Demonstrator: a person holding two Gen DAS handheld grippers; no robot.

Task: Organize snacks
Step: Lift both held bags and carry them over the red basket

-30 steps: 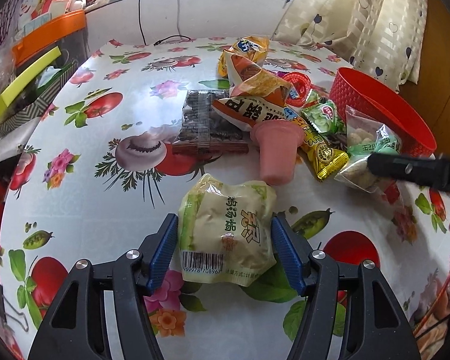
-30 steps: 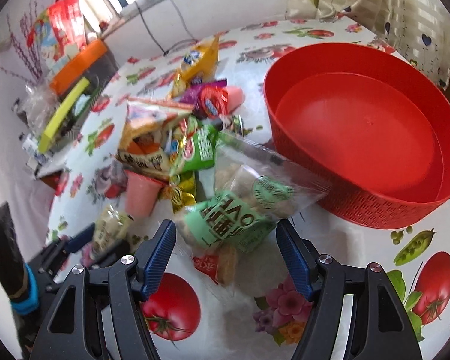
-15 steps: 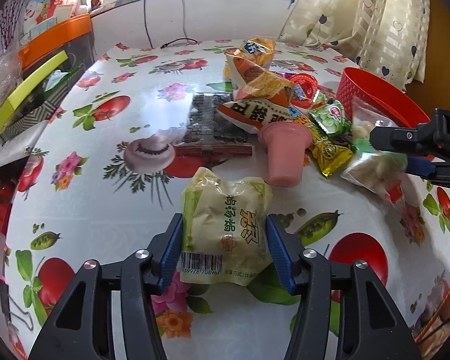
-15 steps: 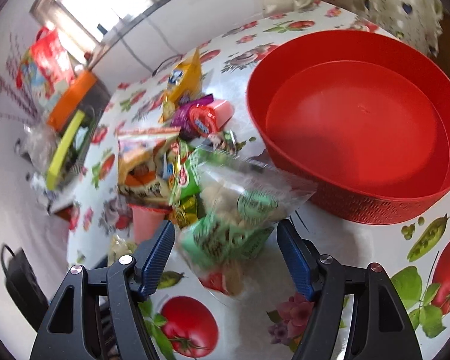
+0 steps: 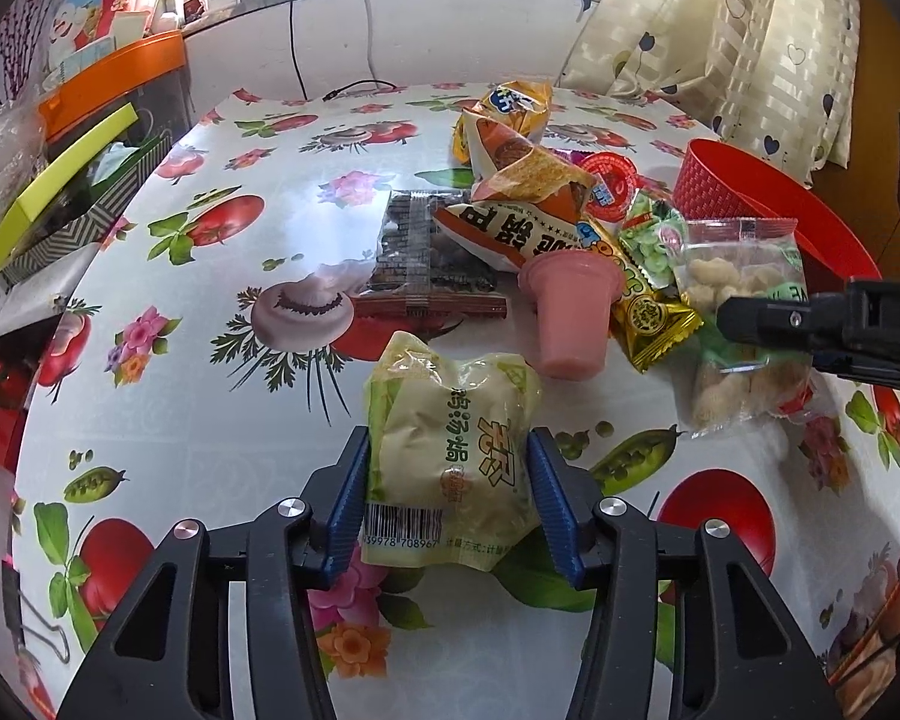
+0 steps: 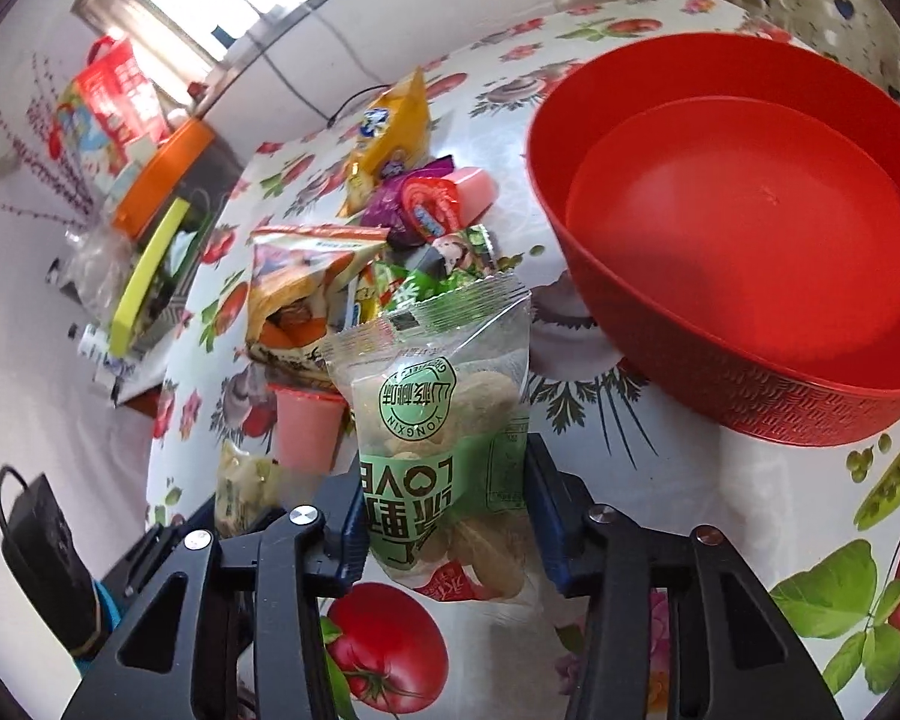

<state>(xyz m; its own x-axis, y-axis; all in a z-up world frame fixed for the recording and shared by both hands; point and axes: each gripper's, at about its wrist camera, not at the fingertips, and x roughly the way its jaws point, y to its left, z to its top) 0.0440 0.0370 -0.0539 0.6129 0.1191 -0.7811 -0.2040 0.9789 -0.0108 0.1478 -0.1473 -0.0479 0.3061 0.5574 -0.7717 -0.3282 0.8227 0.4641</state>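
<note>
My left gripper [image 5: 447,501] is shut on a pale yellow-green snack packet [image 5: 450,456] that rests on the flowered tablecloth. My right gripper [image 6: 444,516] is shut on a clear and green nut packet [image 6: 444,420] and holds it lifted above the table; this packet also shows in the left wrist view [image 5: 744,324]. A round red basket [image 6: 750,276] stands empty just right of the lifted packet. A pile of snacks lies beyond: a pink jelly cup [image 5: 570,318], an orange chip bag [image 5: 528,204], a dark packet [image 5: 432,252] and a yellow bag [image 6: 390,132].
Boxes and an orange-lidded bin [image 5: 108,90] crowd the table's left edge. A curtain [image 5: 720,30] hangs at the back right. A black cable [image 5: 354,84] lies at the table's far edge. A black binder clip [image 5: 36,630] sits near the left front.
My left gripper closed onto the yellow-green packet. My right gripper closed on the green nut packet and lifted it off the table, turning it upright.
</note>
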